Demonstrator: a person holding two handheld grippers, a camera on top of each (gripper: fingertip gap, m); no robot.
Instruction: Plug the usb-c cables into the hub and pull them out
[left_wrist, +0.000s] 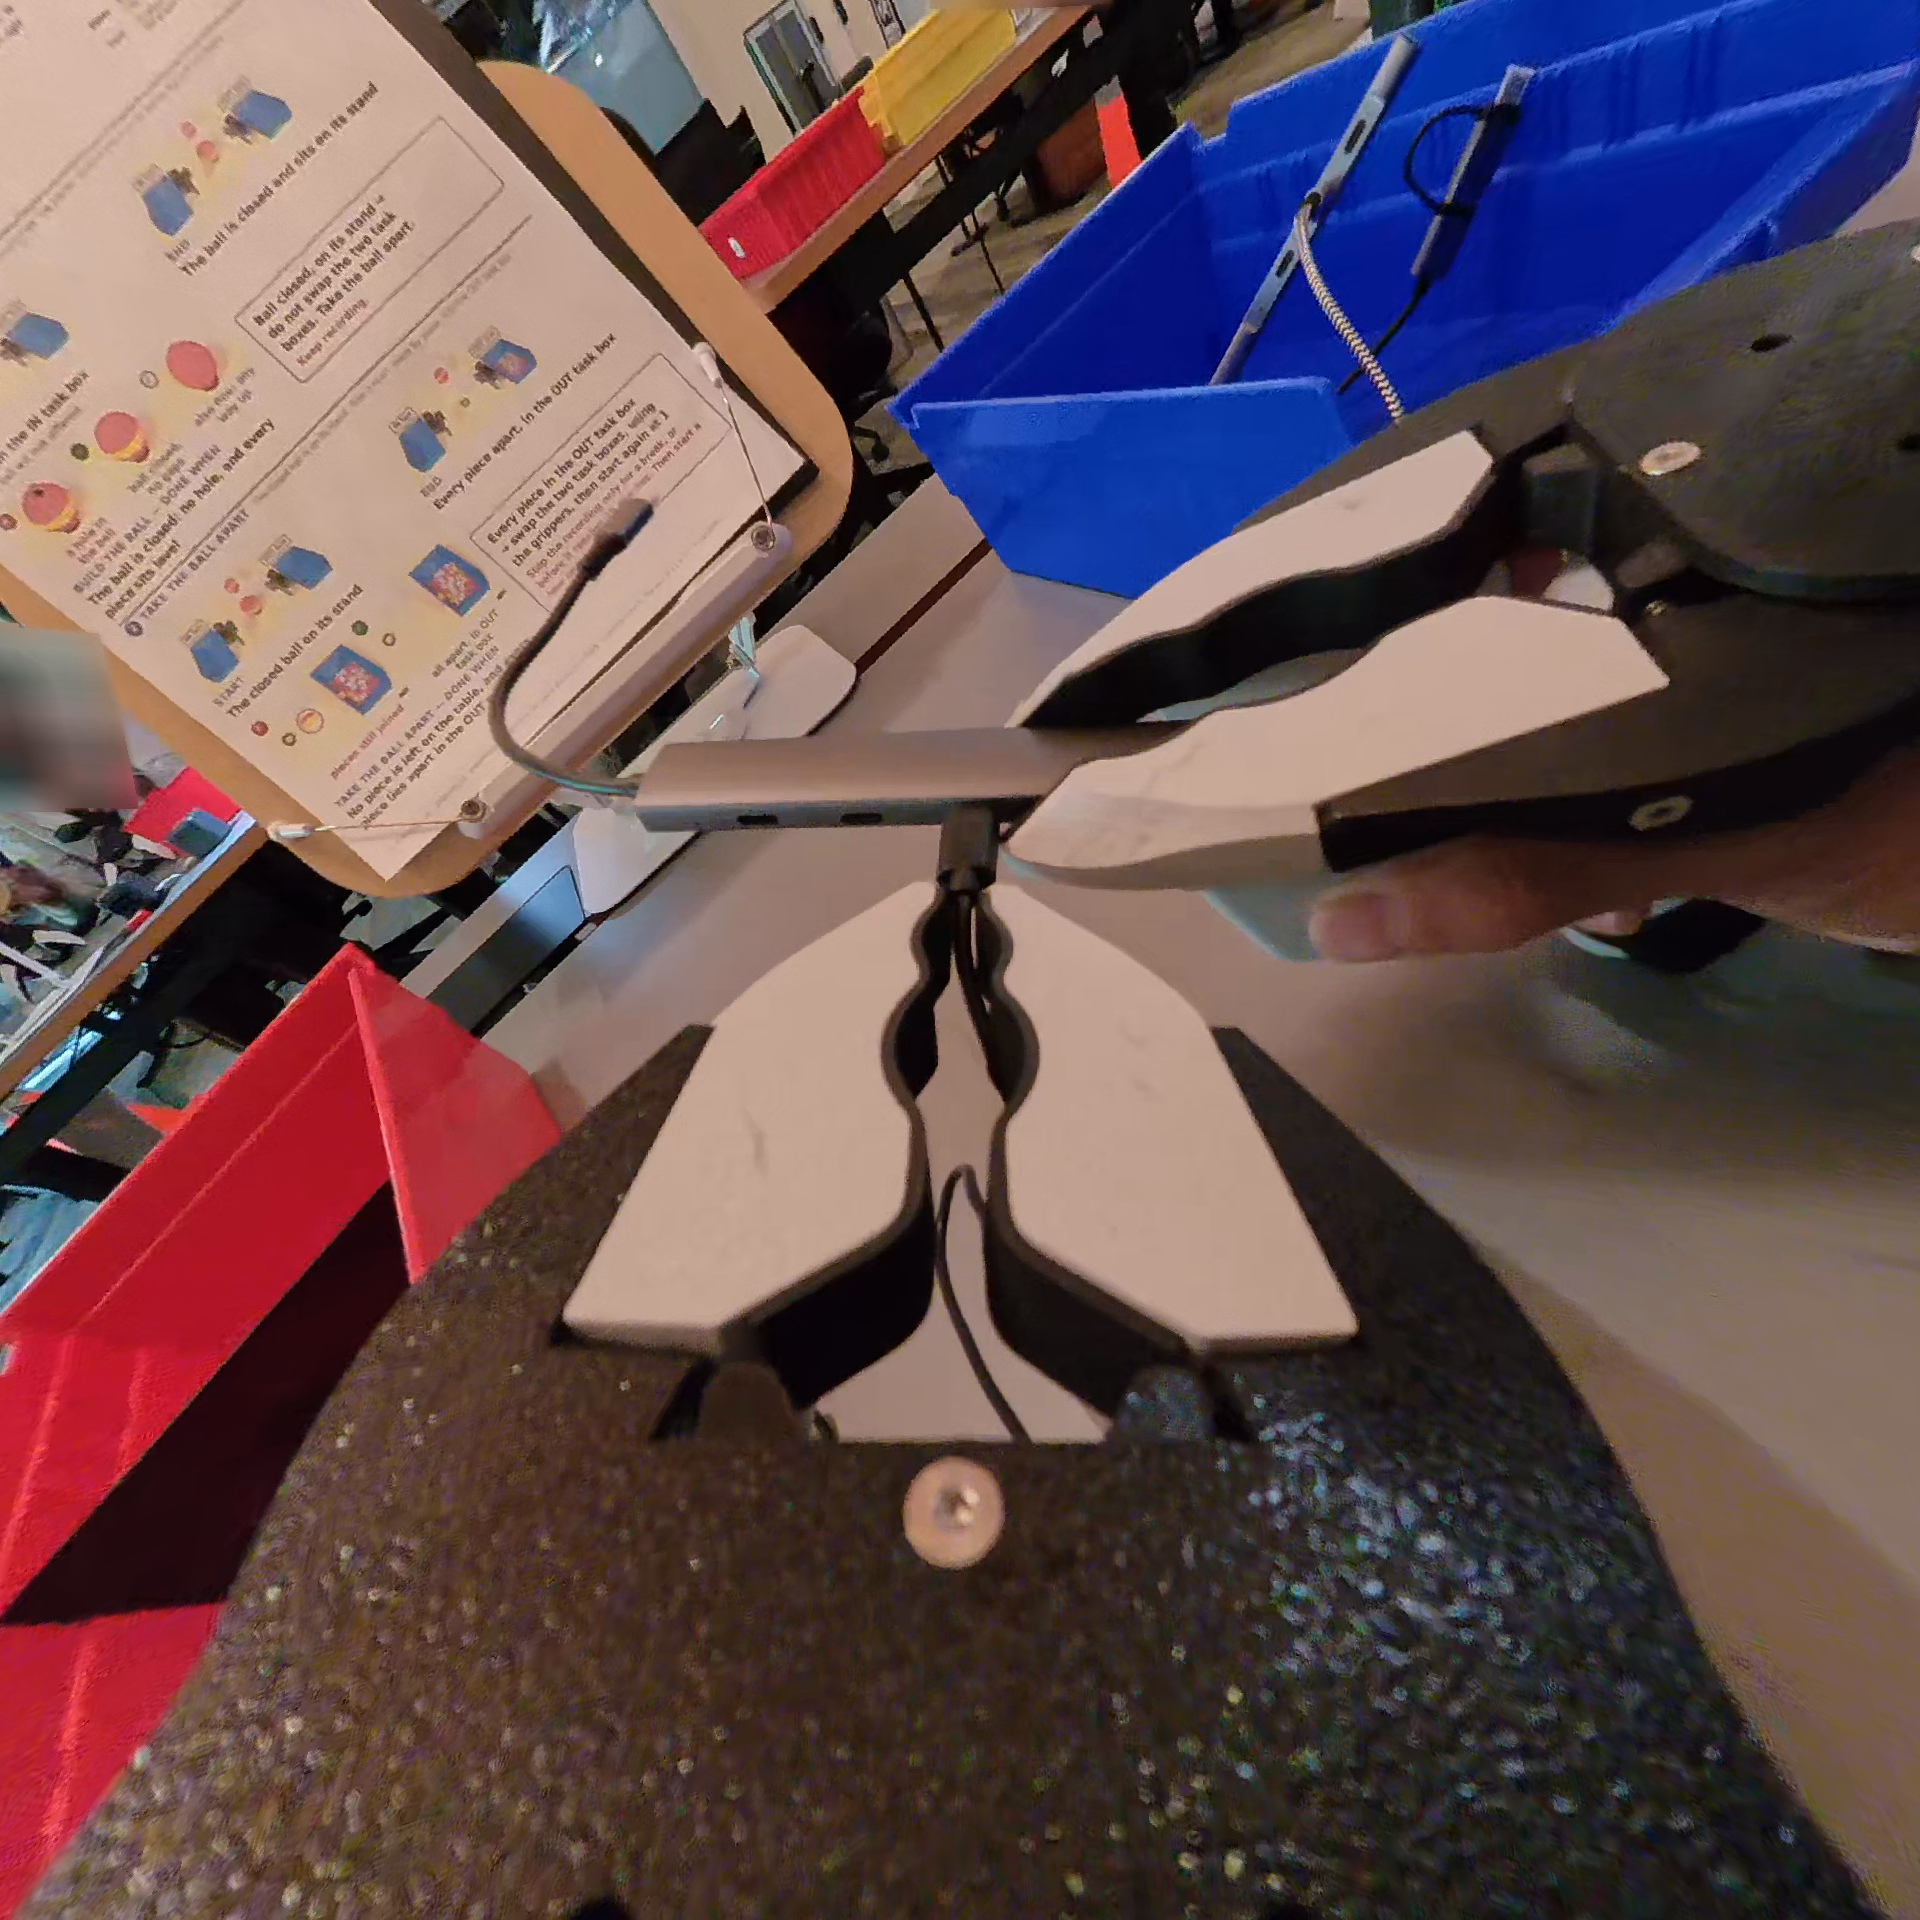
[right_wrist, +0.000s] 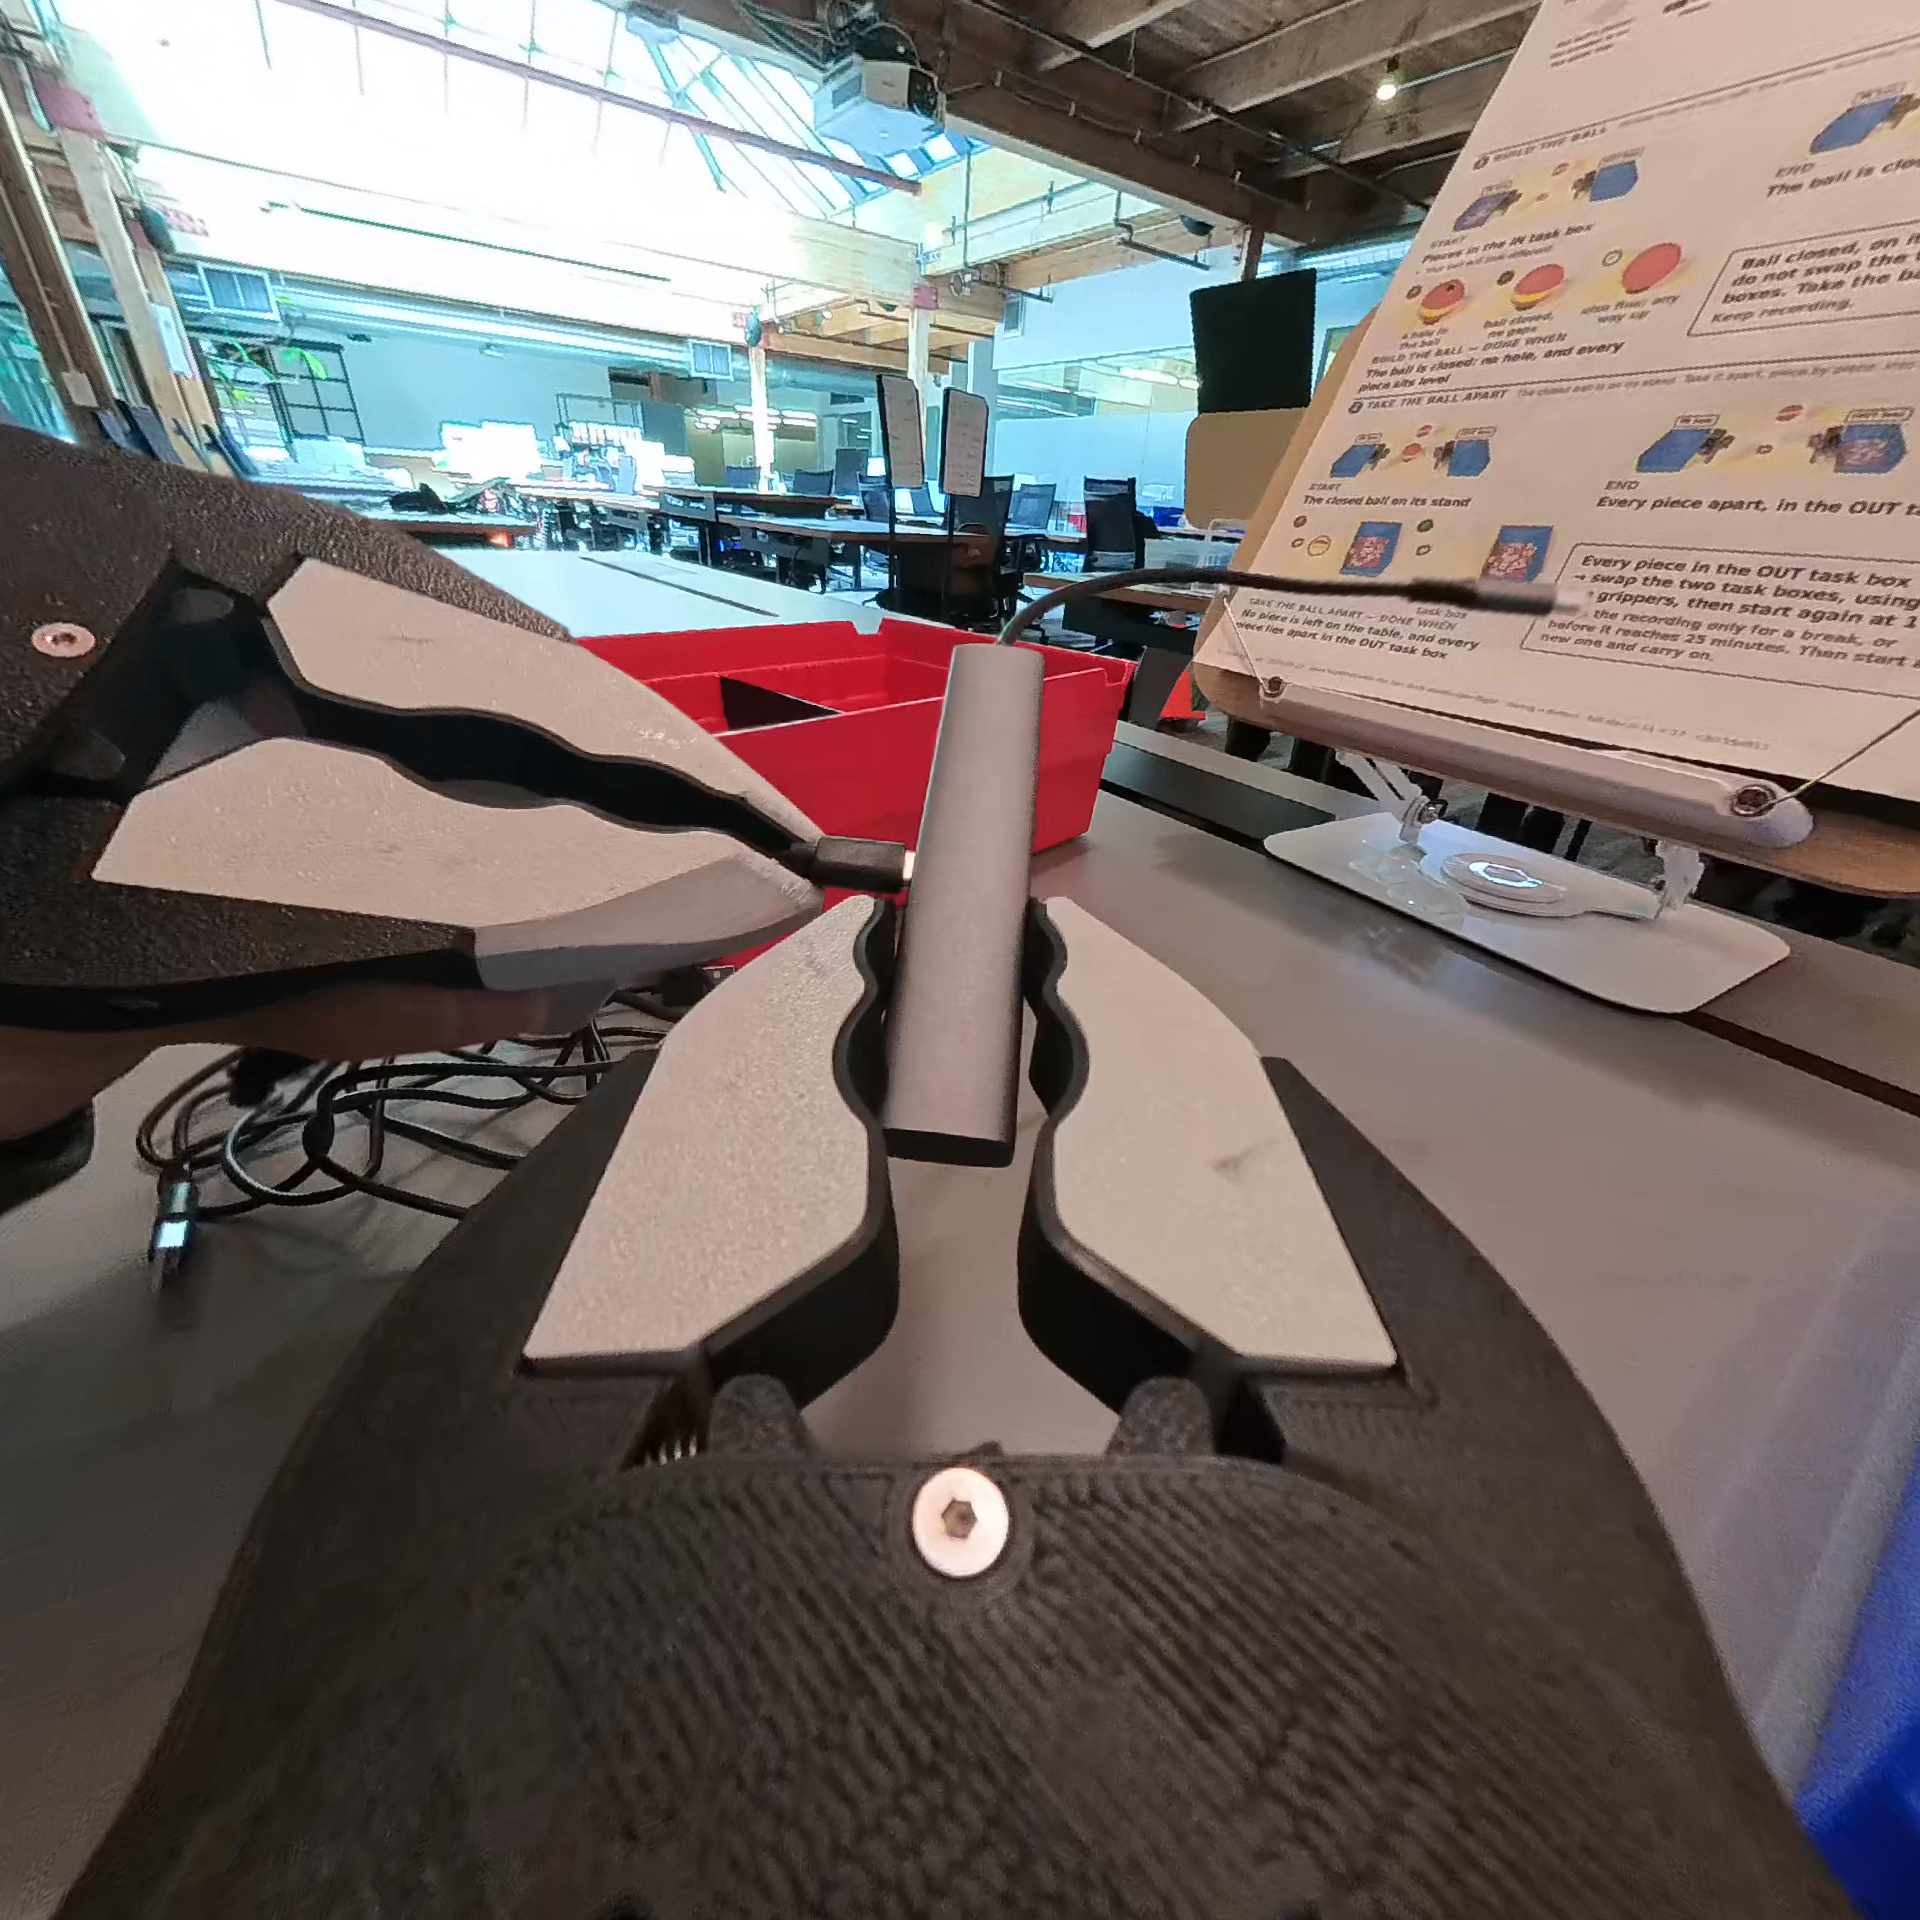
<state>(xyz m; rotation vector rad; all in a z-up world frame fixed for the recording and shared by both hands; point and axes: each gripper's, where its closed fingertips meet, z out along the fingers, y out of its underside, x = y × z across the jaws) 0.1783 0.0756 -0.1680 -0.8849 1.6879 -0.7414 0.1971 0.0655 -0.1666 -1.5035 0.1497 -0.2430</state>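
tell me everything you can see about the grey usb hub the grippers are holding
The hub is a slim, matte grey bar, metal by its look, held in the air above the table. The right gripper is shut on one end. Its own black cable leaves the far end. One long side shows two empty ports; beside them sits a black plug, pinched by the left gripper.

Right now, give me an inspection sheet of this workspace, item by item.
Surface: grey table, largely bare.
Job's things: grey hub held off the table; black USB-C plug at its side port.
Clutter: red bin, blue bin holding spare hubs.
Grippers: right gripper shut on hub; left gripper shut on plug.
Cables: loose black tangle on table.
Surroundings: instruction sheet on stand; open office.
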